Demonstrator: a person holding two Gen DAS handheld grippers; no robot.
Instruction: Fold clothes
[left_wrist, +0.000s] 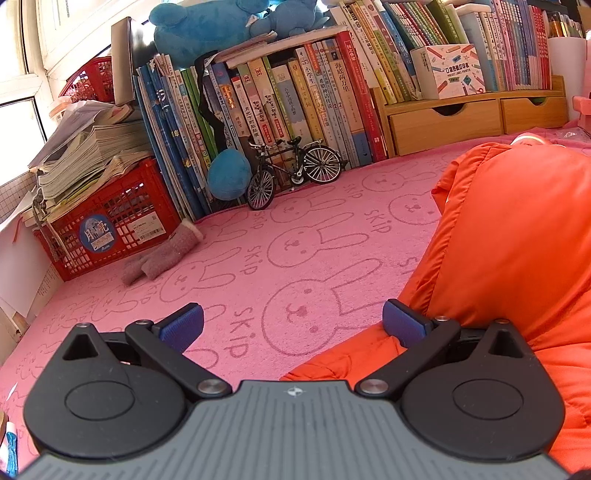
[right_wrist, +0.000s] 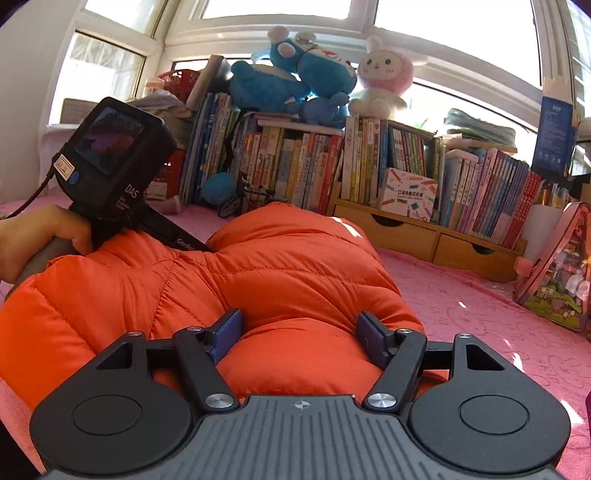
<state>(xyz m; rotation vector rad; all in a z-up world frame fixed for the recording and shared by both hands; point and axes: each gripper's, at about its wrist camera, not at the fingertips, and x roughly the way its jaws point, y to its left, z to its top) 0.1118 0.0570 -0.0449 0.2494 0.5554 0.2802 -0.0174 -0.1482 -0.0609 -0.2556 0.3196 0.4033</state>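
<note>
One orange puffer jacket (right_wrist: 280, 280): quilted, glossy, puffed up, bunched into a rounded heap on a pink rabbit-print blanket (left_wrist: 314, 236) marked "SKIP".

Two hand-held grippers. Right hand-held gripper (right_wrist: 301, 334): blue pads part-way apart with a bulge of the jacket between them, both pads against the fabric, grasping the jacket. Left hand-held gripper (left_wrist: 293, 325): released, pads spread wide over bare blanket, nothing between them, right-hand pad just beside the jacket's edge; seen from the right wrist view, held by one hand (right_wrist: 44, 236) at the jacket's far left side.

One grey-pink knitted glove (left_wrist: 162, 258) lying flat beside one red crate (left_wrist: 110, 229) topped with stacked papers. One model bicycle (left_wrist: 291, 170) upright before a row of books (left_wrist: 295, 110). One wooden two-drawer shelf (left_wrist: 472, 122). Blue plush toys (right_wrist: 291, 85) heaped on the books, number unclear; one pink-and-white plush rabbit (right_wrist: 384, 77).
</note>
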